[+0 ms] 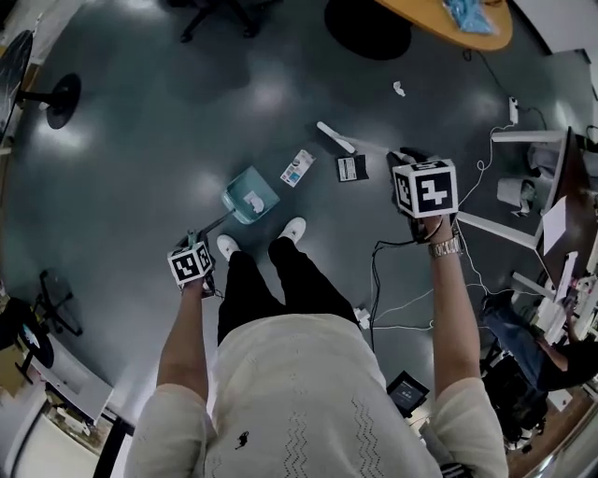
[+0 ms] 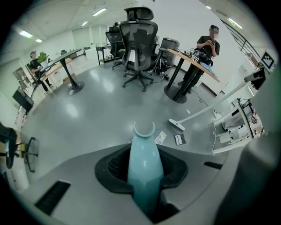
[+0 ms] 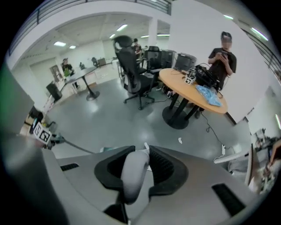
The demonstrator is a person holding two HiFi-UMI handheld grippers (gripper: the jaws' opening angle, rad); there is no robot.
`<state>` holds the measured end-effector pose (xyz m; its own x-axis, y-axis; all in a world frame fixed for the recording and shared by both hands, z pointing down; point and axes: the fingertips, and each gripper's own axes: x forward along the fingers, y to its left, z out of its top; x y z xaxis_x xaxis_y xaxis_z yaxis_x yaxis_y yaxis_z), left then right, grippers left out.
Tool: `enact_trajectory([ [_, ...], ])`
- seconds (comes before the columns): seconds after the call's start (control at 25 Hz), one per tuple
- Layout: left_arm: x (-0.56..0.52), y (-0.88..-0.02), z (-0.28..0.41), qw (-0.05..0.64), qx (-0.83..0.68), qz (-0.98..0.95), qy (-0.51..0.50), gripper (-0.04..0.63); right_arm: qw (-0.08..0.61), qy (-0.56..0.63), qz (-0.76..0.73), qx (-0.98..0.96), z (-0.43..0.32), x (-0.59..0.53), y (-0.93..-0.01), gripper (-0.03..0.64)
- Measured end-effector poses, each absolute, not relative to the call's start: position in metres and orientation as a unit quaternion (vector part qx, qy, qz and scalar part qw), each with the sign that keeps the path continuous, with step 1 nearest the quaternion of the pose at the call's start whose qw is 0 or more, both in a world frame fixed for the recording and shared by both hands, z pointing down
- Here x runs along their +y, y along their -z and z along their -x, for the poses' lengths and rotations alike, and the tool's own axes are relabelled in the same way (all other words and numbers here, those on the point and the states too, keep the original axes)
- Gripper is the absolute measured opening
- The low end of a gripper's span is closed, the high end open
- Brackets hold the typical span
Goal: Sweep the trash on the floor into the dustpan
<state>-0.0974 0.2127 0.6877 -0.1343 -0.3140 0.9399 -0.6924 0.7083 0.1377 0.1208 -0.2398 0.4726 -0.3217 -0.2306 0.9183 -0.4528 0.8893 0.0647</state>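
In the head view my left gripper [image 1: 190, 264] is shut on the long handle of a teal dustpan [image 1: 250, 194], which rests on the grey floor just ahead of the person's white shoes. That teal handle [image 2: 144, 162] fills the jaws in the left gripper view. My right gripper [image 1: 425, 187] is shut on a pale broom handle [image 3: 133, 172]. The white broom head [image 1: 334, 137] lies beyond the trash. A white and blue packet [image 1: 298, 168] and a black packet [image 1: 351, 168] lie right of the dustpan. A small white scrap [image 1: 399, 89] lies farther off.
A round orange table [image 1: 448, 19] on a black base stands ahead to the right, and a person [image 3: 222, 57] is behind it. A black office chair [image 2: 138, 48] stands farther out. Cables [image 1: 392, 280] trail on the floor at right, near white desk legs [image 1: 509, 177].
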Motion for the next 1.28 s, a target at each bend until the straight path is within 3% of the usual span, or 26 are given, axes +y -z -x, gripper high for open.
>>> enact_trajectory([
  [0.2, 0.196, -0.698, 0.080, 0.558, -0.728, -0.356, -0.178, 0.094, 0.613, -0.017, -0.128, -0.780, -0.150, -0.167, -0.529, 0.114],
  [0.4, 0.188, -0.708, 0.070, 0.557, -0.724, -0.362, -0.182, 0.094, 0.642, -0.049, -0.091, -0.759, -0.187, -0.098, -0.560, 0.115],
  [0.76, 0.201, -0.719, 0.080, 0.557, -0.720, -0.377, -0.172, 0.094, 0.624, -0.167, -0.134, -0.751, -0.204, -0.004, -0.559, 0.115],
  [1.28, 0.237, -0.722, 0.117, 0.551, -0.700, -0.423, -0.167, 0.094, 0.594, -0.267, -0.128, -0.748, -0.141, 0.099, -0.529, 0.117],
])
